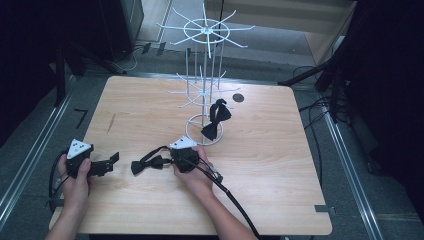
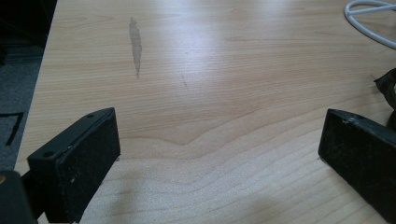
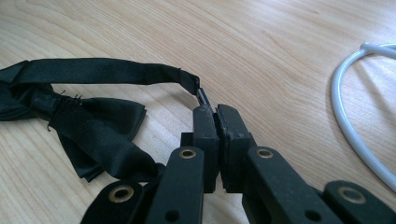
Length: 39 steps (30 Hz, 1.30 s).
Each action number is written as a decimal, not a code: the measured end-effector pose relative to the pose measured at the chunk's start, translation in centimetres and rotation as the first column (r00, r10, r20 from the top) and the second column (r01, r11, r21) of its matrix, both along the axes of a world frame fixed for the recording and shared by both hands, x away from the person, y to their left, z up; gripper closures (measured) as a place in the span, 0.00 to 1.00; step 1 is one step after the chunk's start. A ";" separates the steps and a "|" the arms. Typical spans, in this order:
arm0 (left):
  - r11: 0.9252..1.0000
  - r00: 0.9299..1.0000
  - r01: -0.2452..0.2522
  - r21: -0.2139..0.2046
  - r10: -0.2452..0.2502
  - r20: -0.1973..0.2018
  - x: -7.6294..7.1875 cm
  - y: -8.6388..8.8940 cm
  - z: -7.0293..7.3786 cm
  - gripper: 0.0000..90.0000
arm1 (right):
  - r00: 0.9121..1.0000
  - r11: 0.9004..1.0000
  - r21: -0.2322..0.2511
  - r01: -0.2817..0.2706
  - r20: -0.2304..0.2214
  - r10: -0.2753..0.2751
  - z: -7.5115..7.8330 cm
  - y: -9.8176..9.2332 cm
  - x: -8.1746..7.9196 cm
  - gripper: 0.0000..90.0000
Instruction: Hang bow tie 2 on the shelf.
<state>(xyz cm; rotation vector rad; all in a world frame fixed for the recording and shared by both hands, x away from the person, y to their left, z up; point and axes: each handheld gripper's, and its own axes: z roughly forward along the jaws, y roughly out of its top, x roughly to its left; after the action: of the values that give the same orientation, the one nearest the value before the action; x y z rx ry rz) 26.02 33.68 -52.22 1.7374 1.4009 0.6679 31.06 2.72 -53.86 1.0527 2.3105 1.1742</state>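
- Both forearms come in low over the table's (image 1: 280, 165) near edge, wrists resting on the wood.
- Left gripper (image 1: 107, 164) lies level, well left of the white wire rack (image 1: 205, 85), jaws wide apart over bare wood.
- Right gripper (image 1: 172, 161) sits just in front of the rack's base ring, jaws pinched together on the strap clip of the lying bow tie (image 3: 93, 126).
- The right gripper view shows that clip; the high view shows a second bow tie (image 1: 216, 120) hanging on the rack.

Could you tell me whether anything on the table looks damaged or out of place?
A grey smear mars the wooden table near its left side, like a scuff or stain. Otherwise nothing is amiss: one bow tie hangs on the white wire rack, another bow tie lies flat.
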 end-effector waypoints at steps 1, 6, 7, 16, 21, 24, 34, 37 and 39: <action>1.000 1.000 0.000 0.000 0.000 0.000 0.0 0.0 0.0 0.00 | 1.000 1.000 0.000 -0.001 0.004 0.001 0.0 0.0 -0.1 0.99; 1.000 1.000 0.002 0.000 -0.002 0.000 0.0 0.0 0.0 0.00 | 1.000 1.000 0.015 -0.004 0.015 0.004 0.0 -0.4 -0.4 0.99; 1.000 1.000 0.001 -0.001 -0.001 0.000 0.0 0.0 0.0 0.00 | 1.000 1.000 0.020 -0.004 0.013 0.003 0.1 -0.4 -0.5 0.99; 1.000 1.000 0.000 0.000 0.000 0.000 0.0 0.0 0.0 0.00 | 0.999 0.999 0.041 -0.021 0.038 0.019 0.8 -1.1 -1.1 0.99; 1.000 1.000 0.001 -0.001 -0.001 0.001 0.0 0.0 0.0 0.00 | 0.998 0.998 0.054 -0.027 0.060 0.024 1.6 -1.4 -1.5 0.99; 1.000 1.000 0.000 0.000 0.000 0.001 0.0 0.0 0.0 0.00 | 0.997 0.997 0.067 -0.027 0.070 0.022 2.0 -1.8 -1.8 0.99; 1.000 1.000 -0.002 0.003 0.002 0.000 0.0 0.0 0.0 0.00 | 0.994 0.995 0.093 -0.045 0.108 0.035 3.2 -2.9 -2.9 0.99; 1.000 1.000 -0.003 0.002 0.003 0.000 0.0 0.0 0.0 0.00 | 0.992 0.994 0.096 -0.054 0.120 0.043 3.6 -3.5 -3.3 0.99; 1.000 1.000 -0.003 0.002 0.003 0.000 0.0 0.0 0.0 0.00 | 0.992 0.993 0.106 -0.054 0.123 0.040 3.8 -3.8 -3.5 0.99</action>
<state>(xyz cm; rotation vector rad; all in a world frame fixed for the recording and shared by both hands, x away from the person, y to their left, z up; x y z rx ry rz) 26.00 33.65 -52.21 1.7374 1.4038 0.6713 27.56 -1.06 -50.08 0.9408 2.2115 1.3569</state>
